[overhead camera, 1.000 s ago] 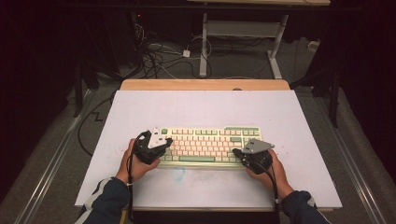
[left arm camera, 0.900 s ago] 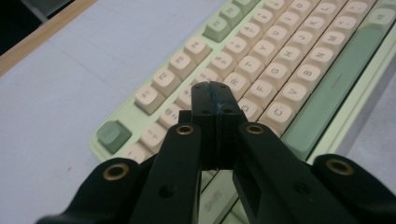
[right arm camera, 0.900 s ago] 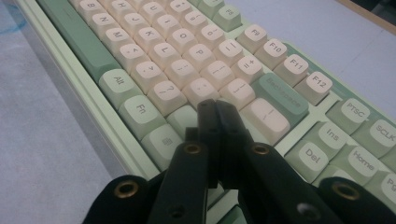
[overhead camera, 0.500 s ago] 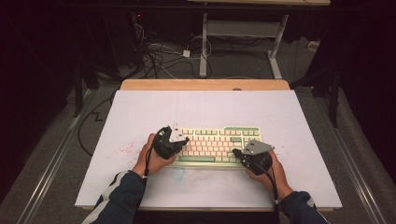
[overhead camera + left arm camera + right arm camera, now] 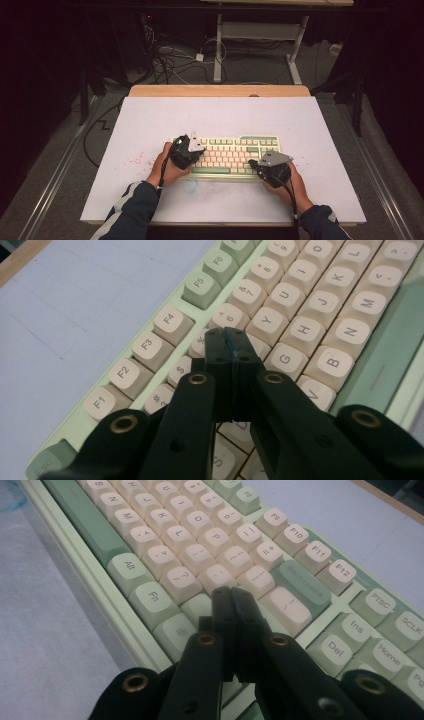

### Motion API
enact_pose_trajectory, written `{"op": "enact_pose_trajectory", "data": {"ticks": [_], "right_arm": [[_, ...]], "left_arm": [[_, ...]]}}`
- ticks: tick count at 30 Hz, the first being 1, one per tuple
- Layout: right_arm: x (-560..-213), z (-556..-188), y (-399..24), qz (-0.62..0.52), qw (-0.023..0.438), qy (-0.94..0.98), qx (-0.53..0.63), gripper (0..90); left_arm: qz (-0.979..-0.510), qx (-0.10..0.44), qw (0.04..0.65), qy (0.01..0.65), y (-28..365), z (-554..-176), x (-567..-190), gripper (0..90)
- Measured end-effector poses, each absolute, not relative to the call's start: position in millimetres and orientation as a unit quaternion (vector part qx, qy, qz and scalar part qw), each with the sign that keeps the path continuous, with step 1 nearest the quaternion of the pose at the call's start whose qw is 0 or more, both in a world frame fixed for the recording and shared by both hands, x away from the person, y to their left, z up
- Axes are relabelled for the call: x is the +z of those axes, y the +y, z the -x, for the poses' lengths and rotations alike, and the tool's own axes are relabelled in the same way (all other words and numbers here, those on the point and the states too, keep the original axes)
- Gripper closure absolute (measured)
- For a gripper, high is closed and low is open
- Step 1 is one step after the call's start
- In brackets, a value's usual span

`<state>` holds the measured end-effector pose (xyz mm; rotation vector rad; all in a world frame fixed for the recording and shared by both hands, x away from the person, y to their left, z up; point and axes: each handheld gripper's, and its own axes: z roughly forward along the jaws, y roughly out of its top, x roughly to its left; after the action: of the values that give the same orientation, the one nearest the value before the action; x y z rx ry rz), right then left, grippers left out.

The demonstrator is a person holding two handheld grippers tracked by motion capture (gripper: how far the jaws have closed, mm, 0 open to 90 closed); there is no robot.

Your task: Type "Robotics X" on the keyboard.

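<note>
A green and cream keyboard [image 5: 235, 152] lies near the front of a white table sheet [image 5: 220, 120]. My left gripper [image 5: 192, 150] hovers over the keyboard's left half; in the left gripper view its jaws are shut together, tips [image 5: 229, 335] just above the keys near the 5 and T, nothing between them. My right gripper [image 5: 257, 164] rests at the keyboard's front right corner; in the right gripper view its tips [image 5: 230, 592] are shut, empty, over the keys near Enter and Shift. The keyboard [image 5: 300, 315] [image 5: 200, 545] spreads beyond both jaw pairs.
Faint red and blue marks [image 5: 137, 160] stain the sheet left of and below the keyboard. A wooden table edge [image 5: 220, 90] runs along the back. Cables [image 5: 170, 60] and a desk frame [image 5: 260, 35] stand on the floor beyond.
My left gripper has moved right from the keyboard's left end to over its left half. The right gripper has stayed where it was.
</note>
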<state>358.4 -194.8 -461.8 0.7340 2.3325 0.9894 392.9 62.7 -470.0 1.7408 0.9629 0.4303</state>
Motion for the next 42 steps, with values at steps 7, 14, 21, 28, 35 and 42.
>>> {"op": "enact_pose_trajectory", "data": {"ticks": [7, 14, 21, 28, 35, 42], "right_arm": [[-461.9, -358.2, -194.8, -0.269, 0.25, 0.856, 0.363, 90.0], [-462.0, -358.1, -194.6, -0.268, 0.251, 0.856, 0.363, 90.0], [-461.9, -357.1, -194.2, -0.261, 0.258, 0.857, 0.362, 90.0], [-454.9, -353.3, -199.2, -0.262, 0.262, 0.849, 0.377, 90.0], [-449.3, -349.9, -201.7, -0.261, 0.261, 0.846, 0.385, 90.0], [-443.2, -349.5, -201.5, -0.262, 0.26, 0.842, 0.393, 90.0]], "left_arm": [[-0.729, 0.181, 0.526, 0.399, 61.9, -392.4, -470.4, 86.9], [-0.735, 0.186, 0.518, 0.395, 60.8, -391.7, -472.9, 86.9], [-0.72, 0.197, 0.537, 0.393, 65.1, -388.7, -465.2, 83.9], [-0.69, 0.21, 0.574, 0.387, 78.7, -379.1, -450.3, 63.5], [-0.671, 0.243, 0.594, 0.371, 93.6, -362.3, -448.8, 33.2], [-0.662, 0.254, 0.598, 0.374, 112.3, -347.9, -453.1, 21.4]]}}
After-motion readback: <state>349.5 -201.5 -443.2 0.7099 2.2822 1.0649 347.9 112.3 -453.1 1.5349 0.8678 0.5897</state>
